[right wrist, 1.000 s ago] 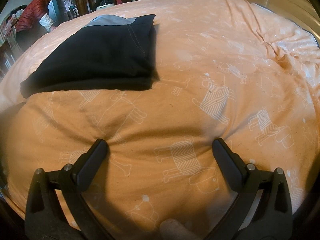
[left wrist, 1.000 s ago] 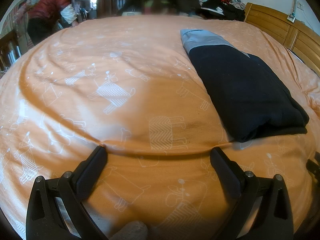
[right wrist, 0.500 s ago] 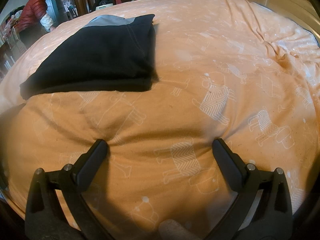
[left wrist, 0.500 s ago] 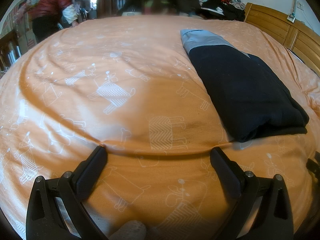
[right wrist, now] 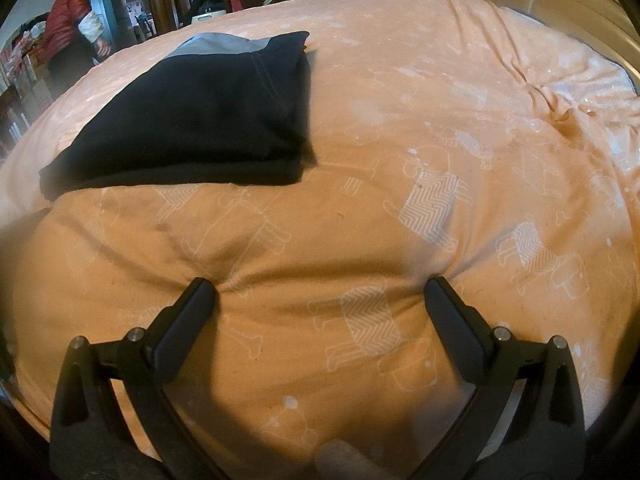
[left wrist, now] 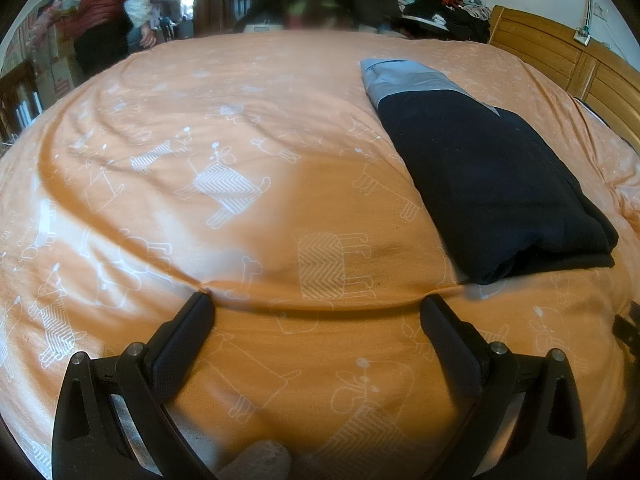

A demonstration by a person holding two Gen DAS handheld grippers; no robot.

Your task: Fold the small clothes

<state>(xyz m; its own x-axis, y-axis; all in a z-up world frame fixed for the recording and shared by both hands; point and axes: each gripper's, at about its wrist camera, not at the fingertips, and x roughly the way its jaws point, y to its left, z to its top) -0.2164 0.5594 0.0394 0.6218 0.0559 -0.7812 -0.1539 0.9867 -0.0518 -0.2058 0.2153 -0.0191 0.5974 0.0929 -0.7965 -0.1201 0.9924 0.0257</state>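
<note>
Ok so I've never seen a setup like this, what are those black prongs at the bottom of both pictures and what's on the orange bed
The prongs are the two fingers of a hand-held gripper; a person holds one in each hand, and a wide-angle camera on each looks forward along its fingers. One picture comes from the left gripper, the other from the right gripper. Both are open and hold nothing; their tips press into the orange quilt with white animal drawings. A folded dark navy garment with a grey band lies on it, apart from both grippers. A person in a red jacket stands in the background.
</note>
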